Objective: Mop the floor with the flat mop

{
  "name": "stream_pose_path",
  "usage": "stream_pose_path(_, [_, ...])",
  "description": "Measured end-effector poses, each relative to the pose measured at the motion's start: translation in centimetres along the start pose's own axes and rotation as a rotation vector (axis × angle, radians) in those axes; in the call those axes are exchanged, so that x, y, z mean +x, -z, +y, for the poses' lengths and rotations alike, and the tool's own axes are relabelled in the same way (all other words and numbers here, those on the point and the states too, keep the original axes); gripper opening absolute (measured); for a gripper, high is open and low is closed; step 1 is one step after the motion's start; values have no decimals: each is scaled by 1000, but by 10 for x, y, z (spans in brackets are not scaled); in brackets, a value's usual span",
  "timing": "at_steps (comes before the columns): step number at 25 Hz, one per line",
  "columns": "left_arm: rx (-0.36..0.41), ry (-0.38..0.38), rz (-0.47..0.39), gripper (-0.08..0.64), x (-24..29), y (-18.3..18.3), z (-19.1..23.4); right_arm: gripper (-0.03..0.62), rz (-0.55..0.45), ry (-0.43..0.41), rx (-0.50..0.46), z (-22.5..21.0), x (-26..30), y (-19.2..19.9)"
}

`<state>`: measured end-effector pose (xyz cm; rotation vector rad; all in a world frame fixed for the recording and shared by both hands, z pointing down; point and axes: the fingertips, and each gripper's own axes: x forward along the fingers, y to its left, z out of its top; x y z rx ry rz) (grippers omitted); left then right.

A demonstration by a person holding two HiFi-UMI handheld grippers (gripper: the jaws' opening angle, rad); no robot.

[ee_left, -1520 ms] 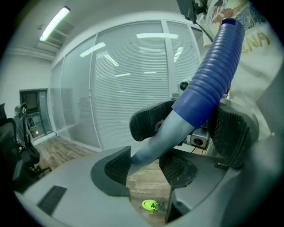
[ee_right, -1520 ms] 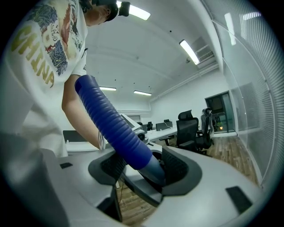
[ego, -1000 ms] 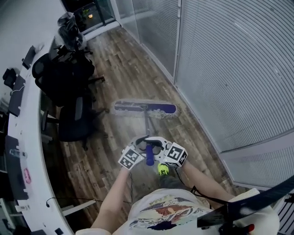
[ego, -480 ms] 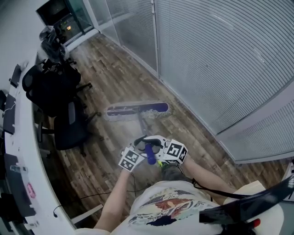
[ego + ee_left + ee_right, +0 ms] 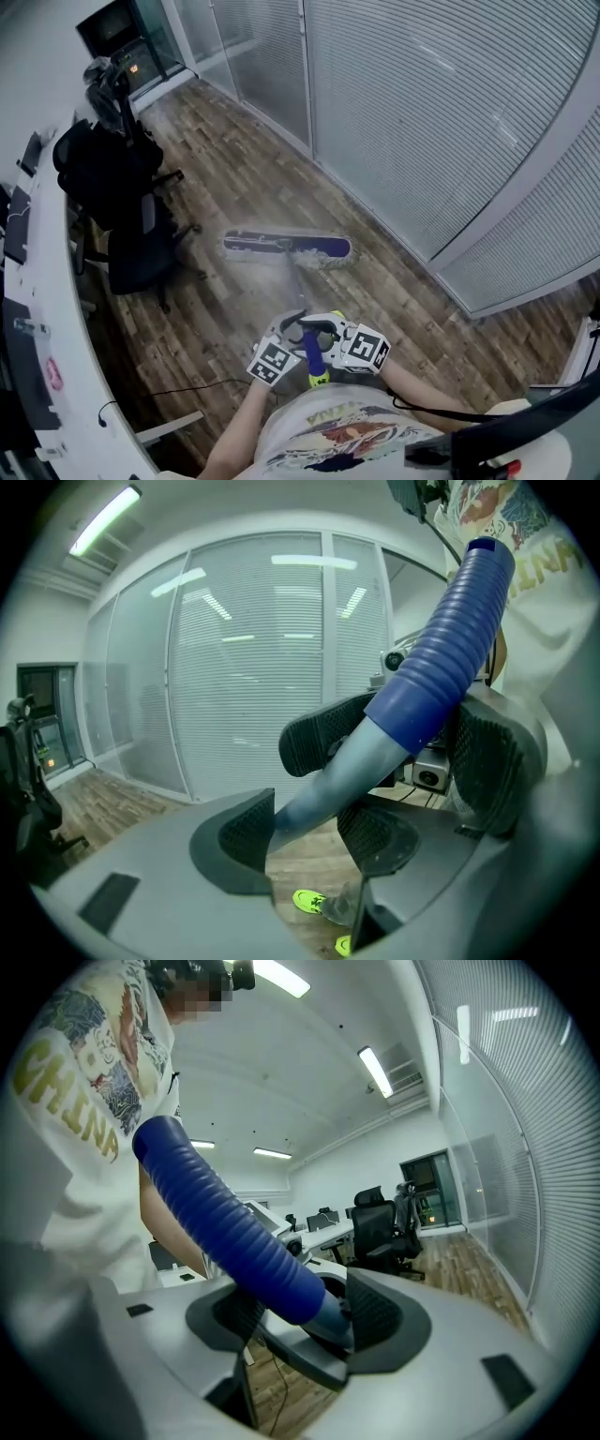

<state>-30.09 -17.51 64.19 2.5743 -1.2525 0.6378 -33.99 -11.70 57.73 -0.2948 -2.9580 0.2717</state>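
Floor: the mop lies flat on it, ahead of the person, between the chair and the glass wall.
Chair: a wide leftward stroke could hit its base.
Left hand-held gripper: clamped on the handle; the smooth grey shaft may slip.
Right hand-held gripper: pinching the handle's blue grip; it could twist.
Cable: it could snag on a pull-back.

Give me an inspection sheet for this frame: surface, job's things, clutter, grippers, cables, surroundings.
Surface: wood-plank floor.
Job's things: flat mop head lies flat on the floor; mop handle has a blue ribbed grip.
Clutter: black office chairs to the left of the mop head.
Grippers: left gripper jaws shut on the mop handle's grey shaft; right gripper jaws shut at the lower end of the blue grip.
Cables: thin black cable runs across the floor near the person.
Surroundings: glass wall with blinds on the right; curved white desk on the left.
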Motion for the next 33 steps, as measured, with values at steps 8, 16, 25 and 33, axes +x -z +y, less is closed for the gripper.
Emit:
stream_pose_path(8, [1, 44, 28, 181, -46, -18, -95, 239, -8, 10, 20, 95, -39, -16])
stream_pose_path(16, [18, 26, 52, 179, -48, -42, -178, 238, -36, 22, -15, 153, -104, -23])
stream_pose_path(25, [48, 29, 93, 179, -33, -37, -224, 238, -74, 53, -5, 176, -141, -2])
stream_pose_path(33, [38, 34, 91, 179, -24, -42, -223, 238, -69, 54, 2, 168, -147, -3])
